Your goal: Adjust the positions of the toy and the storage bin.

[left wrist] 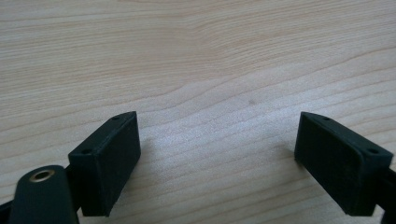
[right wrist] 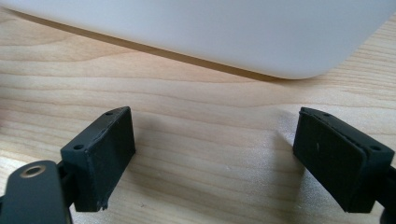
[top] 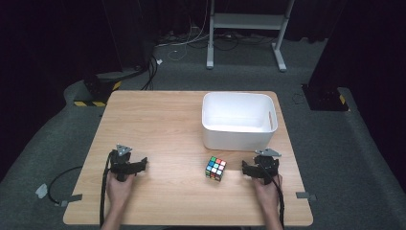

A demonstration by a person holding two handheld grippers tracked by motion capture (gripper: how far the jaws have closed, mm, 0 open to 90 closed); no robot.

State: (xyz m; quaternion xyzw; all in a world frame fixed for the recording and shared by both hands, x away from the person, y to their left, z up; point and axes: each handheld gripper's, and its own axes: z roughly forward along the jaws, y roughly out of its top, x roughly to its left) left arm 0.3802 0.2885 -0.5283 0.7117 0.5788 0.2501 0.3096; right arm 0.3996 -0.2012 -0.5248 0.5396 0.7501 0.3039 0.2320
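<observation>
- Setup: wooden surface (top: 158, 124) with a white plastic bin (top: 238, 120) at the far right and a Rubik's cube (top: 216, 168) in front of it, nearer the person.
- Cube position: it rests on the surface just in front of the bin's near wall, apart from it, and turned slightly so that one corner faces the person. A cube has no long axis, so any pair of opposite faces would serve.
- Right tool (top: 245, 168): low over the surface just to the right of the cube, with a clear gap between them. In the right gripper view its jaws stand spread wide with only bare wood between them; the bin's wall (right wrist: 210, 32) fills the top of that view.
- Left tool (top: 142, 164): low over the surface well to the left of the cube. In the left gripper view its jaws are spread wide over bare wood (left wrist: 210, 93), holding nothing.
- Key relation: the cube lies to the left of the right tool and to the right of the left one; the right is clearly nearer.
- Judgement: the right tool is the likely one to take the cube, and would need to swing left to bring the cube between its pads.
</observation>
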